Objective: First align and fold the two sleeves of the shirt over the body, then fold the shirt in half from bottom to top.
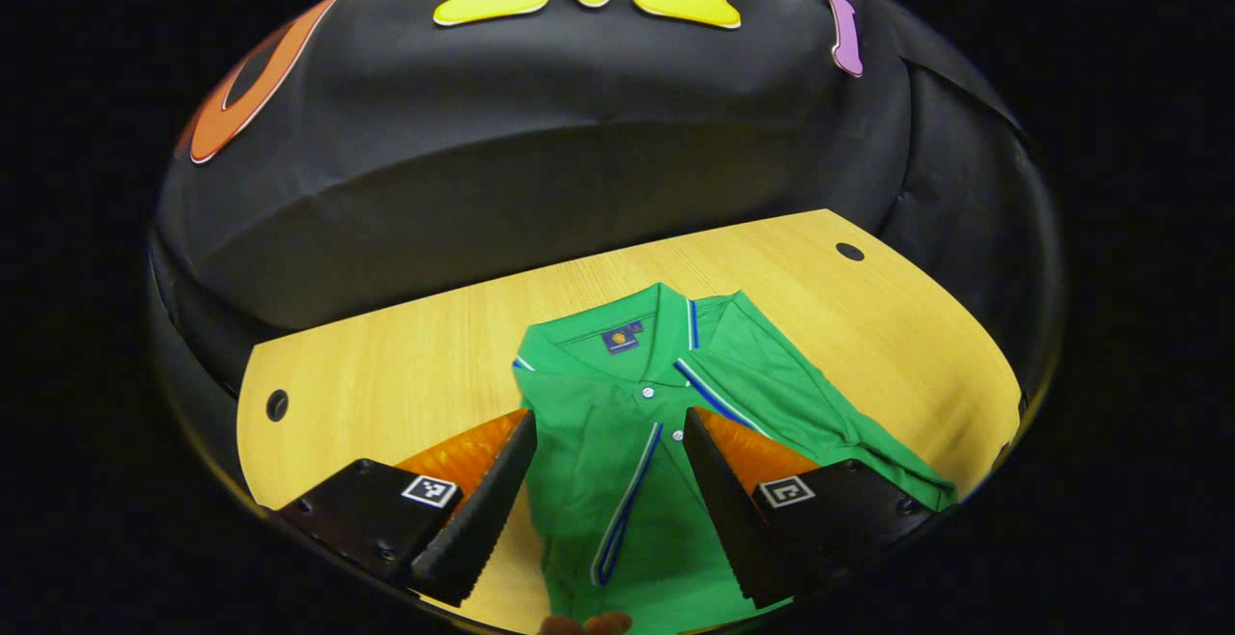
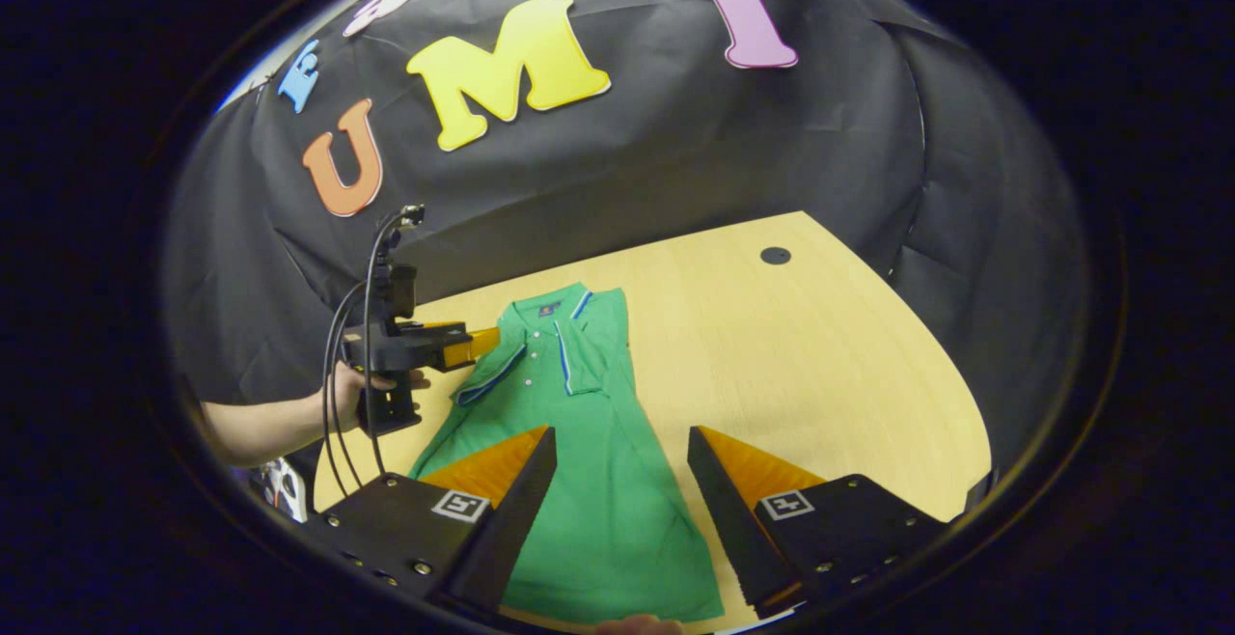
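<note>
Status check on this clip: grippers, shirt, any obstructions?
Left gripper open above shirt. Right gripper open, empty. Sleeves folded in, bottom fold pending. Table unobstructed.

Bare table (image 2: 820, 345) right of the shirt (image 2: 598, 481); left tongs (image 2: 482, 344) over its left sleeve.

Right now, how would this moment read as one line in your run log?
shirt: flat on table, sleeves folded in | left claw: open, above shirt | right claw: open, above hem | bottom fold: not done
</note>
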Demonstrator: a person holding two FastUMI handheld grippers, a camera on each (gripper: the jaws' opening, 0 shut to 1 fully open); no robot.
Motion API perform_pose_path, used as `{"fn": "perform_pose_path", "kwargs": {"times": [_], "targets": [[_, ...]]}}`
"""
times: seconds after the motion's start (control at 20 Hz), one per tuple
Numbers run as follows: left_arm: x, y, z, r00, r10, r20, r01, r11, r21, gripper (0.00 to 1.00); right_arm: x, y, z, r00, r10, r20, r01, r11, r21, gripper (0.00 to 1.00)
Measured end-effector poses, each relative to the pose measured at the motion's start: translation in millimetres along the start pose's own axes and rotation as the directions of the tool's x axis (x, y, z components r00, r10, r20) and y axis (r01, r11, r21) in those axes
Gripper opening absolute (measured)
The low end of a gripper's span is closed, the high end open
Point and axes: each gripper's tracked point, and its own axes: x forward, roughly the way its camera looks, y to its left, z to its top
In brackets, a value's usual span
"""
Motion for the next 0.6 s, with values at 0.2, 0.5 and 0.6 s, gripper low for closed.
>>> {"fn": "perform_pose_path", "kwargs": {"times": [0.2,0.5,0.6], "targets": [[-43,24,-16,0.998,0.063,0.011,-0.062,0.997,-0.033,0.97,2,18,-3,1.000,0.025,-0.017,-0.025,0.999,-0.034,0.86],[-128,39,-61,0.994,0.105,0.013,-0.104,0.992,-0.065,0.97,2,31,-9,0.997,0.050,-0.051,-0.057,0.990,-0.131,0.86],[-153,36,-79,0.995,0.095,0.005,-0.094,0.991,-0.093,0.98,-1,28,-12,0.997,0.050,-0.061,-0.061,0.980,-0.190,0.86]]}}
